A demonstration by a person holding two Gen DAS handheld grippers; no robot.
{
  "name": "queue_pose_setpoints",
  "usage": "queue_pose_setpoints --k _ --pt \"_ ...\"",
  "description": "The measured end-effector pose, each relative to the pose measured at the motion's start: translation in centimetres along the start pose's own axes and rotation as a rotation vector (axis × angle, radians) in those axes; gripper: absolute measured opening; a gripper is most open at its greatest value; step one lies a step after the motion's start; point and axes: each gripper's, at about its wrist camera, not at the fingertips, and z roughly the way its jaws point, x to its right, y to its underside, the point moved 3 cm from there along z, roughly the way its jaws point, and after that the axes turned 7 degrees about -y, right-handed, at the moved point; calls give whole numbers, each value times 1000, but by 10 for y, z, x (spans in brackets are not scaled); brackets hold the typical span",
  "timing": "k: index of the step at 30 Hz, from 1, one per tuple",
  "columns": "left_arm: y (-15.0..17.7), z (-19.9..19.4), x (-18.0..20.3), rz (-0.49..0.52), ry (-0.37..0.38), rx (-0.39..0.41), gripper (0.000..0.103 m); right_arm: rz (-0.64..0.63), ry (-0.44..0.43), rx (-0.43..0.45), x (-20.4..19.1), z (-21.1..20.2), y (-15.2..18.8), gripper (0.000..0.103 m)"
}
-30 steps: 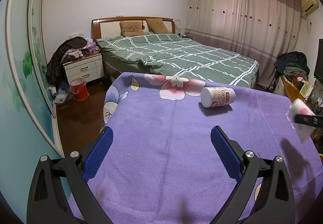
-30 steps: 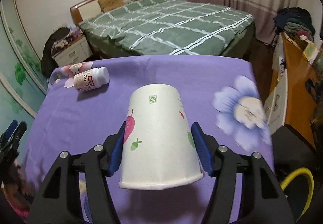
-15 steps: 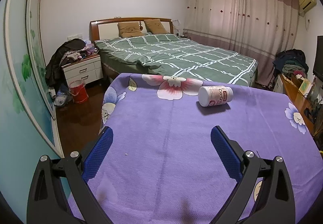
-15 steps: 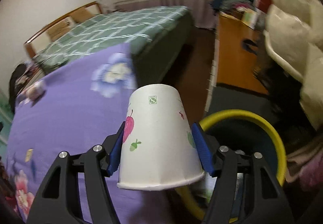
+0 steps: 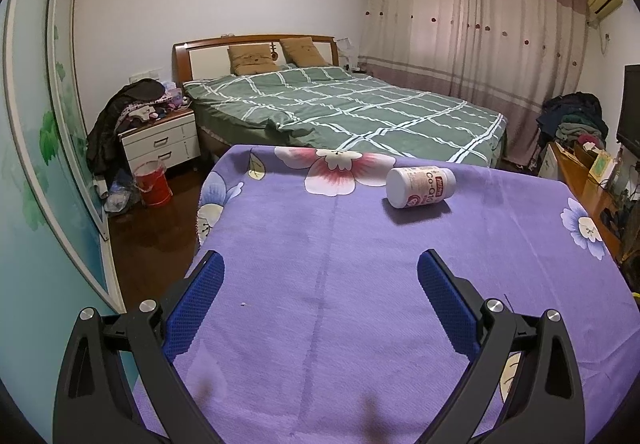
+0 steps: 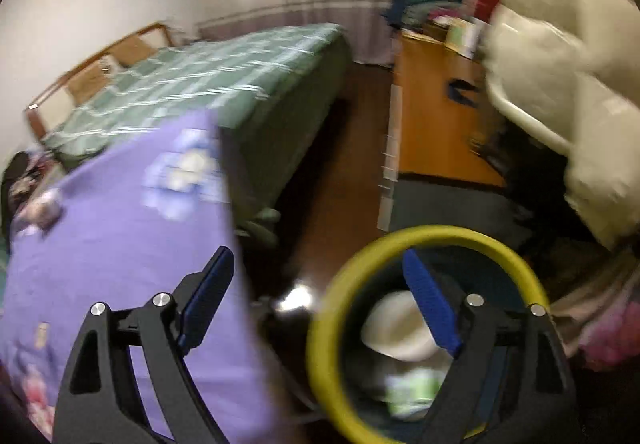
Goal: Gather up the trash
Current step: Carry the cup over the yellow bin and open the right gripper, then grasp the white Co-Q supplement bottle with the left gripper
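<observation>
A white supplement bottle (image 5: 420, 187) lies on its side on the purple flowered tablecloth (image 5: 340, 264), ahead and right of my open, empty left gripper (image 5: 320, 272). My right gripper (image 6: 318, 264) is open and empty, off the table's right edge above the yellow-rimmed trash bin (image 6: 432, 236). The white paper cup (image 6: 396, 328) lies inside the bin among other trash. The right wrist view is blurred by motion; the bottle (image 6: 44, 209) shows faintly at far left.
A green checked bed (image 5: 340, 111) stands beyond the table. A white nightstand (image 5: 160, 141) and red bucket (image 5: 152, 185) are at the left. An orange cabinet (image 6: 436, 115) and pale bedding (image 6: 560, 83) stand by the bin.
My right gripper carried the paper cup off the table's right edge to the bin, opened, and the cup dropped in. My left gripper stayed still and open.
</observation>
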Motion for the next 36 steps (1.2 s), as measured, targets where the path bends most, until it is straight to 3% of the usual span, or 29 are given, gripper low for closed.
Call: queue_pose_setpoints --k 6,10,16,21,28,36 --pt "4 6 11 48 -2 -18 96 -133 -163 6 -113 37 -31 82" --pt "5 7 18 61 11 -36 96 -197 -208 -3 -156 57 -35 82" --pt "-11 19 41 108 66 -116 96 -168 -223 -34 -145 69 -29 82" --pt "-35 40 75 120 81 -164 96 -160 -221 -10 -144 65 -27 82" --pt "-55 88 129 87 -50 -214 98 -147 -232 -32 -140 69 -24 82" --pt "-67 136 147 -2 -178 -242 98 -140 -246 -51 -141 77 -19 82"
